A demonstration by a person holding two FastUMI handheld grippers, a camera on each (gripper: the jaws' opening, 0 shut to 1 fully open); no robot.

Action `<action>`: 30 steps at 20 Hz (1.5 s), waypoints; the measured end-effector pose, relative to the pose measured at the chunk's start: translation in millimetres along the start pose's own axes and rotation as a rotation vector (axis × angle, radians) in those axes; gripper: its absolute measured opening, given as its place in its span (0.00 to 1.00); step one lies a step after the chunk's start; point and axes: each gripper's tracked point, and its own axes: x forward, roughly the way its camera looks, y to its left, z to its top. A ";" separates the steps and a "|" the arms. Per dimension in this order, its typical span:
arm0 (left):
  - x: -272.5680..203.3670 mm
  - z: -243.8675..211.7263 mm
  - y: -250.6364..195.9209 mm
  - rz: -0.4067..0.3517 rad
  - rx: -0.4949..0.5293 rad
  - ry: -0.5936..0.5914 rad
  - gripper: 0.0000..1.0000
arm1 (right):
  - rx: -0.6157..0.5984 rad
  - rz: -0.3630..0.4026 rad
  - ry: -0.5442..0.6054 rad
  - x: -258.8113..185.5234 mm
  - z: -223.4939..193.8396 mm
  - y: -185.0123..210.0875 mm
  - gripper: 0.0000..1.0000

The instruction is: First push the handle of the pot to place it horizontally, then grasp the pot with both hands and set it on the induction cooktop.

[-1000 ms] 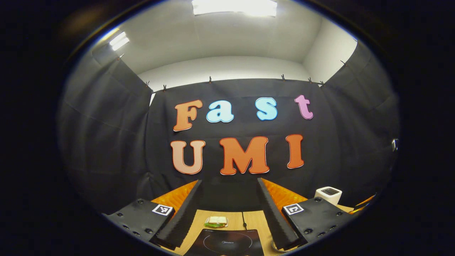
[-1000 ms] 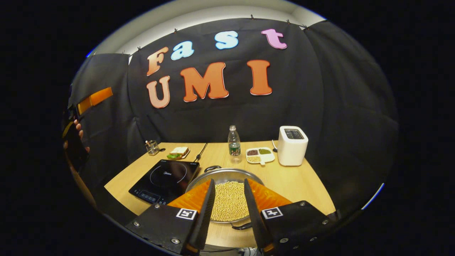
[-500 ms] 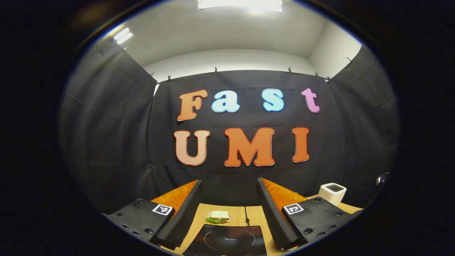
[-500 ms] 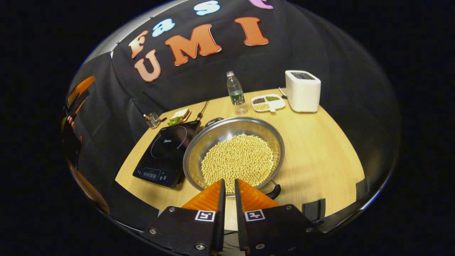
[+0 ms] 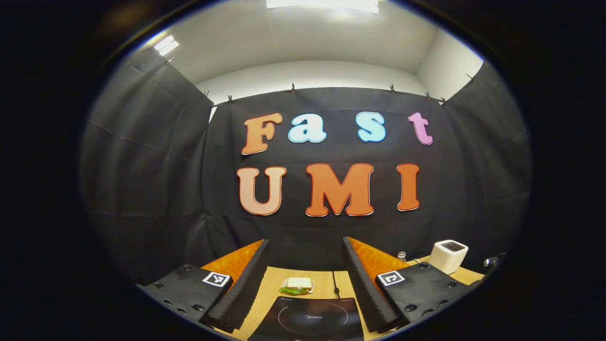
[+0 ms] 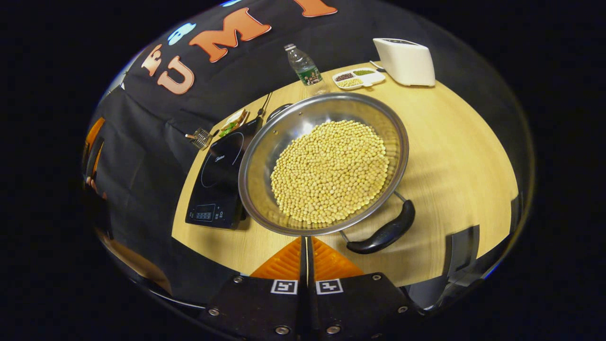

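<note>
Over the last second the right gripper [image 6: 305, 246] has been tipping downward and closing: its jaws, which were standing apart with the beans showing between them, are now pressed together with only a hairline gap and nothing held, and the right gripper view is now looking steeply down on the table [image 6: 454, 151] instead of across it. Closed jaws suggest the person is getting ready to use the tip as a pusher, so the handle-turning step is probably just beginning and no contact is being made yet. The left gripper [image 5: 305, 279] is barely drifting, its view sliding slightly so that more of the induction cooktop [image 5: 312, 318] is coming in below; its jaws are standing wide apart, empty, hovering above that cooktop with a sandwich [image 5: 297, 285] beyond it. The pot [image 6: 255, 156] is sitting on the table just to the right of the cooktop, its rim appearing to overlap the cooktop's edge in the right gripper view, though I cannot tell if they are touching. It is a wide, shallow, shiny metal pan, filled with a heap of pale yellow beans [image 6: 331, 170], which is likely making it heavy and prone to spilling if tilted. One dark curved handle [image 6: 386, 232] is pointing toward the near right, close beside the shut jaws, and the opposite handle [image 6: 279, 111] is peeking out at the far rim, so the pair is lying diagonally rather than crosswise
</note>
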 end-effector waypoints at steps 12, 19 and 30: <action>7.5 4.9 9.3 0.016 0.060 -0.019 0.98 | 0.076 -0.071 0.098 20.2 -0.5 -28.8 0.00; 17.3 9.8 -5.6 -0.011 0.066 -0.016 0.97 | 0.082 -0.177 0.101 25.2 31.7 -72.5 0.00; 38.0 -4.3 -9.1 -0.014 0.039 0.037 0.98 | 0.080 -0.315 0.060 30.0 82.5 -124.3 0.00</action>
